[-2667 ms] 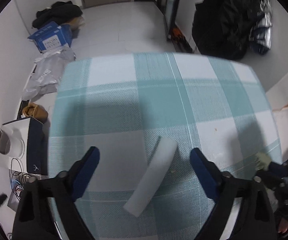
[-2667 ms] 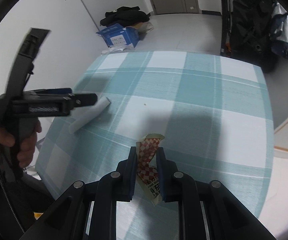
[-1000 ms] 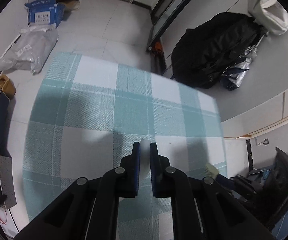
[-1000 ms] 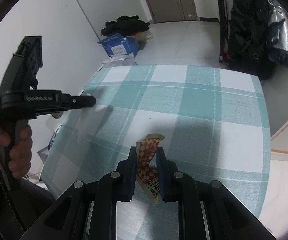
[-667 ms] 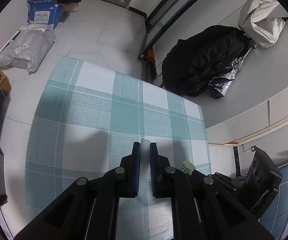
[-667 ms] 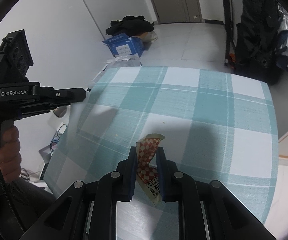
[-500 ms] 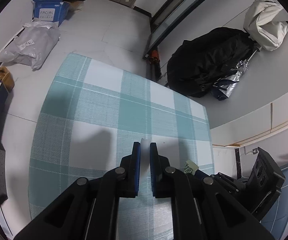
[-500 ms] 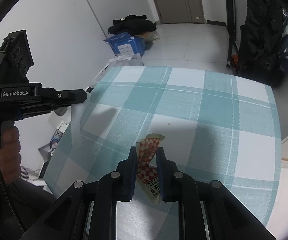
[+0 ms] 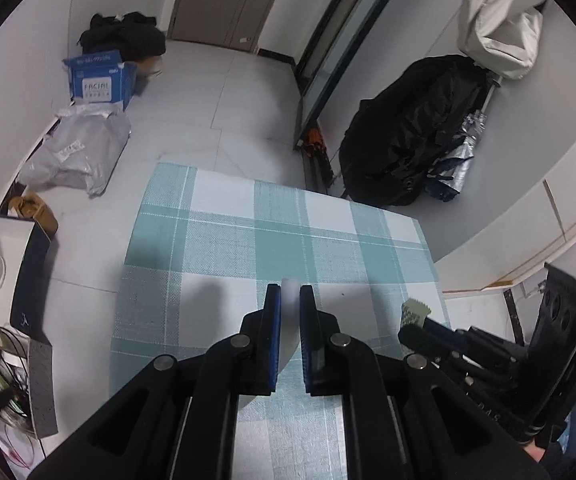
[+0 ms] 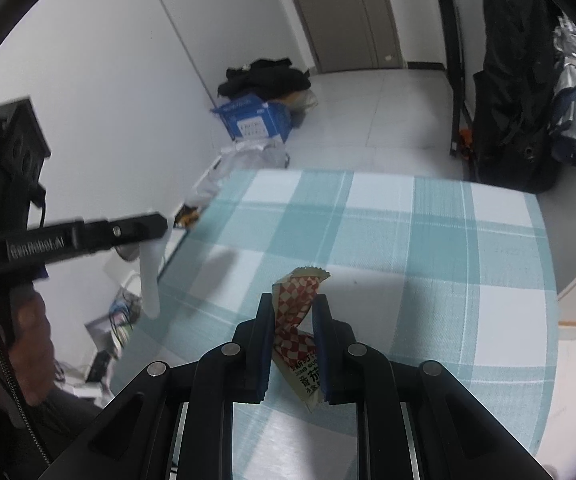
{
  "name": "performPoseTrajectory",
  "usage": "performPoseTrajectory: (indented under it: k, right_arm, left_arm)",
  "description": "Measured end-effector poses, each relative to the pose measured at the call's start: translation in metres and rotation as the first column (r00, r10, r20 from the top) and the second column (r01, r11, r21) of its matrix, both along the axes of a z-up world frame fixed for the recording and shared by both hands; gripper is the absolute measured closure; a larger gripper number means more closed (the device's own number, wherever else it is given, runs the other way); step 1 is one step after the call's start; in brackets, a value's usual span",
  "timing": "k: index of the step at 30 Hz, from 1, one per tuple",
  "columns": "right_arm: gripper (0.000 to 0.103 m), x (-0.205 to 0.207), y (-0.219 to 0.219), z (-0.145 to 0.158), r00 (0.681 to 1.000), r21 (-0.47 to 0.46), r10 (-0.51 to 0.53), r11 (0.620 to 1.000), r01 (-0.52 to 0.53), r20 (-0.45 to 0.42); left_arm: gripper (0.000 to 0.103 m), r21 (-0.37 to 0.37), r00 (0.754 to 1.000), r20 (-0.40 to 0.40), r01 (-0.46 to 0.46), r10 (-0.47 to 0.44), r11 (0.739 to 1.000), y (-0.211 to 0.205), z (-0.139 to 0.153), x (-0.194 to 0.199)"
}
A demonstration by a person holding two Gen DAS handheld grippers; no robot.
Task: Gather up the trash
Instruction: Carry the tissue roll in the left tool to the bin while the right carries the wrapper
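Now my left gripper (image 9: pixel 289 300) pinches a white strip (image 10: pixel 149 276) hanging downward, probably foam, my right gripper (image 10: pixel 294 312) clamps the wrapper (image 10: pixel 298 300) pointing forward

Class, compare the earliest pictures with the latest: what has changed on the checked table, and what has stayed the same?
The left tongs closed on the white strip, which lay on the tablecloth, and lifted it clear. The right tongs keep gripping the red-checked wrapper.
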State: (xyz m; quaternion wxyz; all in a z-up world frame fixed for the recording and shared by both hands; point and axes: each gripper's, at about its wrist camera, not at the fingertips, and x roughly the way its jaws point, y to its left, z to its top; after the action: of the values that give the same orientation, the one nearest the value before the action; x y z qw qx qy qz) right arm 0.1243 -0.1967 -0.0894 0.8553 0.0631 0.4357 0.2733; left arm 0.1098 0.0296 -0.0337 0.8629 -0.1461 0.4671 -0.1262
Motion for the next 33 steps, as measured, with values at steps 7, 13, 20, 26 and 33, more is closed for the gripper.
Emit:
performPoseTrajectory:
  k: [7, 13, 20, 26, 33]
  right_arm:
    - [0.085, -0.014, 0.003, 0.021, 0.999, 0.021, -0.023, 1.0, 0.023, 0.043]
    - [0.085, -0.026, 0.0, 0.04, 0.996, 0.019, -0.032, 0.999, 0.03, 0.086]
    - [0.085, -0.046, -0.003, 0.061, 0.991, 0.016, -0.034, 0.999, 0.032, 0.127]
    - [0.085, -0.061, -0.016, 0.071, 0.989, 0.018, -0.058, 0.998, 0.056, 0.138]
    - [0.085, -0.075, -0.036, 0.096, 0.978, 0.045, -0.094, 0.995, 0.087, 0.186]
  left_arm:
    - [0.098, 0.01, 0.998, 0.061, 0.021, -0.022, 1.0, -0.003, 0.017, -0.015]
    - [0.098, 0.017, 0.995, 0.092, 0.031, -0.032, 0.999, -0.007, 0.025, -0.028]
    - [0.098, 0.001, 0.991, 0.133, 0.034, -0.034, 0.999, -0.005, 0.041, -0.042]
    - [0.098, -0.051, 0.988, 0.154, 0.037, -0.028, 0.998, -0.007, 0.054, -0.049]
    - [0.098, -0.048, 0.979, 0.197, 0.064, -0.053, 0.997, -0.028, 0.074, -0.06]
